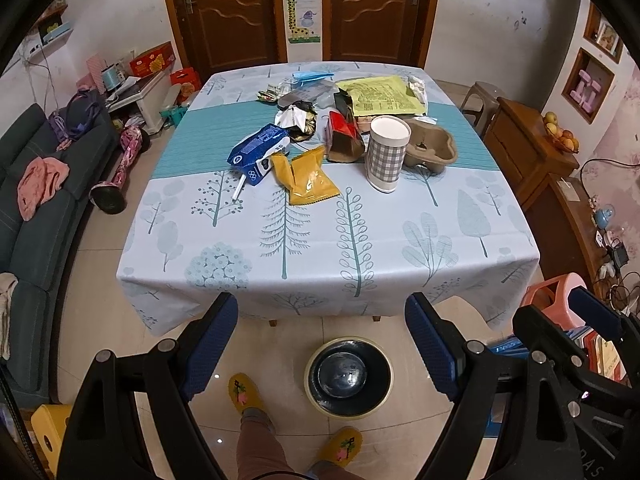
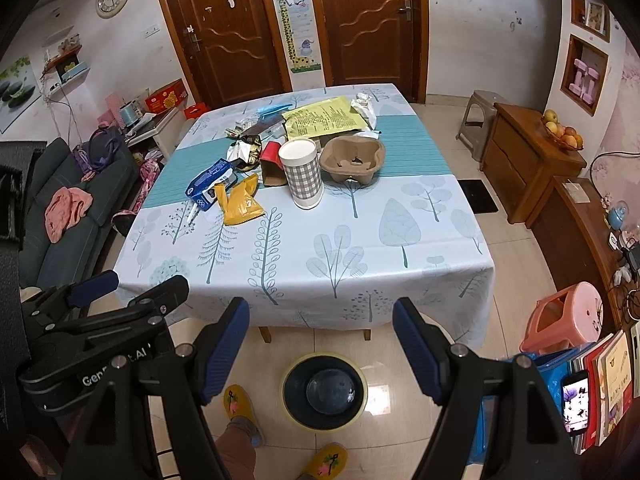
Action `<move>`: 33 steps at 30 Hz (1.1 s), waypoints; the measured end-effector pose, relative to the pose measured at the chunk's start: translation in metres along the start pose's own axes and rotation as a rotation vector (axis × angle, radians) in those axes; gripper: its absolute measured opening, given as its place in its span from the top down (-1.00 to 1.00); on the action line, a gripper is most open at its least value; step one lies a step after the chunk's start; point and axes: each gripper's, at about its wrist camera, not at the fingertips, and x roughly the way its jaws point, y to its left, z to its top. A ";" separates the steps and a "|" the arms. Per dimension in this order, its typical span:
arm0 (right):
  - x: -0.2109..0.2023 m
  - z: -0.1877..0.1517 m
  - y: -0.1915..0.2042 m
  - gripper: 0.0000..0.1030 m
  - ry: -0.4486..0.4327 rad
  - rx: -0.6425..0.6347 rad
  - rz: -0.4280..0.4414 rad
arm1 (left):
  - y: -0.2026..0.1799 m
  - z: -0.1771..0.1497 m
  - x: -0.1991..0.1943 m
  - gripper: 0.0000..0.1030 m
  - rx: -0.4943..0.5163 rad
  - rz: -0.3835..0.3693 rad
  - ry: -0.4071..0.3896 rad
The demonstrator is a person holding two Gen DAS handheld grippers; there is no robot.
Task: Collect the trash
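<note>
1. trash sits heaped mid-table (image 1: 328,248): checked cup (image 1: 387,154), yellow packet (image 1: 308,178), blue carton (image 1: 260,154), cardboard tray (image 1: 430,150). bin (image 1: 347,378) waits on the floor below the near edge.
2. best to start with the nearest loose piece, probably the yellow packet, pinching its flat body so the cup beside it stays standing.
3. left gripper (image 1: 322,344) and right gripper (image 2: 320,346) both hang short of the table, tilted down, jaws wide apart, holding nothing.
</note>
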 end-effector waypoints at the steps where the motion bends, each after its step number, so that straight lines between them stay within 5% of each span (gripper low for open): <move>1: 0.001 0.000 0.000 -0.45 0.000 -0.002 0.000 | 0.000 0.000 0.000 -0.63 0.000 0.002 -0.001; 20: 0.011 0.014 -0.002 -0.45 0.008 -0.023 0.027 | 0.003 0.014 0.004 -0.63 -0.025 0.006 -0.012; 33: 0.040 0.050 0.033 -0.45 0.002 0.002 0.015 | 0.040 0.070 0.034 -0.63 0.011 -0.001 -0.003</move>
